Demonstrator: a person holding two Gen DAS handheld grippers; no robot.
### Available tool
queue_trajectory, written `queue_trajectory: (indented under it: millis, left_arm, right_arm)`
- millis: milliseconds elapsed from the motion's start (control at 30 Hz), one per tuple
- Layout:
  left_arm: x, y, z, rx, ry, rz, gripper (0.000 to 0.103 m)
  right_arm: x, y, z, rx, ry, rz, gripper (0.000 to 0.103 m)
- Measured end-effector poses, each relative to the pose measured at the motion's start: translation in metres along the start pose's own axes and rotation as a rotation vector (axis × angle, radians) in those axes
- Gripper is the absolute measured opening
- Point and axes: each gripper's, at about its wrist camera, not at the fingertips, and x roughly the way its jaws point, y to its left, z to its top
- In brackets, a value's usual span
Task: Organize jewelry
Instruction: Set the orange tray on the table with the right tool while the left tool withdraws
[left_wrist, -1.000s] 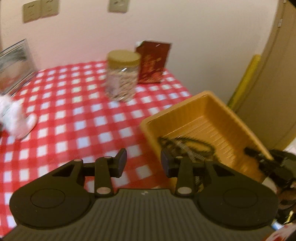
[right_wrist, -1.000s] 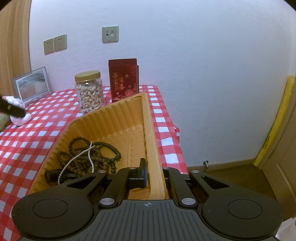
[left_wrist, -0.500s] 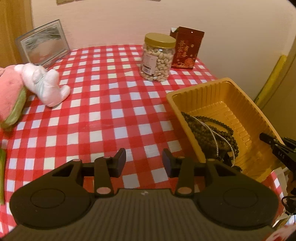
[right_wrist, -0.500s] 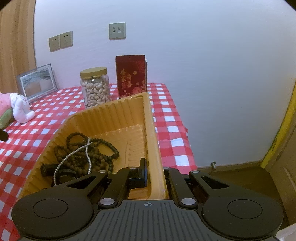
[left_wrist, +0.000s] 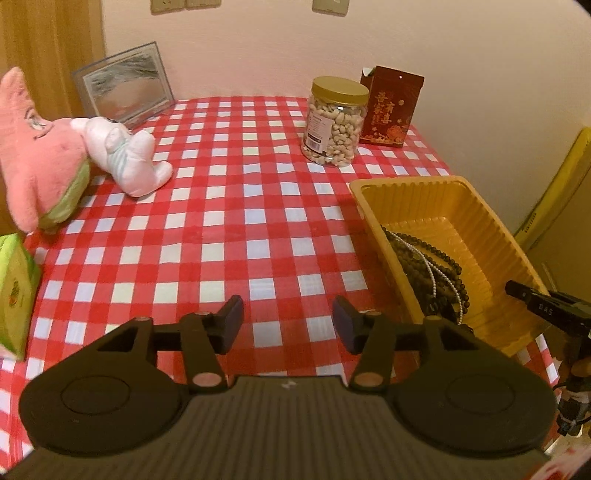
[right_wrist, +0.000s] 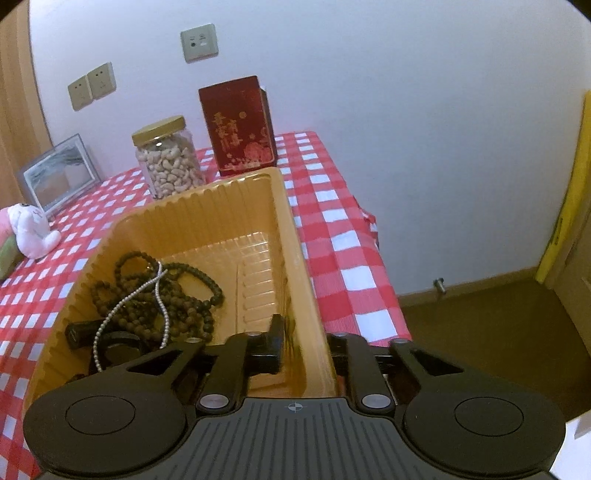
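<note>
Checkered tablecloth (left_wrist: 229, 221), beads (right_wrist: 155, 295) inside tray (right_wrist: 207, 206)

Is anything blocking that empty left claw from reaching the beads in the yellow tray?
Only the yellow tray's near wall stands between the open left claw and the beads; from above, nothing covers them.

I read this as domestic room, likely living or bedroom corner. Evidence: red-and-white checked tablecloth (left_wrist: 236, 229) over table against plain painted wall; pink star-shaped plush toy (left_wrist: 33, 147) and small white plush animal (left_wrist: 125, 155) lying together; silver-framed picture (left_wrist: 123, 83) leaning at wall; clear plastic jar of cashews with gold lid (left_wrist: 334, 122); dark red gift box with gold Chinese lettering (left_wrist: 389, 107). I note beige wall sockets (right_wrist: 199, 42), wooden floor with skirting board (right_wrist: 480, 314), wooden door edge (left_wrist: 48, 48).
</note>
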Motion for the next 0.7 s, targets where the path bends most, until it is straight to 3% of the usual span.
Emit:
queue_trajectory:
  millis: [33, 100, 133, 300, 467, 700]
  left_arm:
    - [-0.003, -0.001, -0.002, -0.003, -0.005, 0.006, 0.055]
    - [-0.011, -0.003, -0.008, -0.007, -0.017, 0.023, 0.06]
    - [-0.015, -0.004, -0.01, -0.006, -0.024, 0.031, 0.062]
    - [-0.039, -0.01, -0.026, -0.014, -0.054, 0.064, 0.065]
    - [-0.068, -0.02, -0.047, 0.004, -0.1, 0.122, 0.082]
    - [-0.098, -0.034, -0.083, 0.0, -0.099, 0.173, 0.086]
  right_arm:
    - [-0.002, -0.002, 0.0, 0.011, -0.018, -0.002, 0.051]
    - [-0.01, -0.007, 0.002, 0.02, -0.067, -0.013, 0.066]
    - [-0.014, -0.009, 0.004, 0.018, -0.08, -0.014, 0.068]
    - [-0.036, -0.013, 0.011, -0.019, -0.096, -0.018, 0.069]
    - [-0.066, 0.002, 0.008, -0.055, -0.084, 0.031, 0.069]
    - [-0.095, 0.047, -0.015, -0.139, 0.047, 0.163, 0.069]
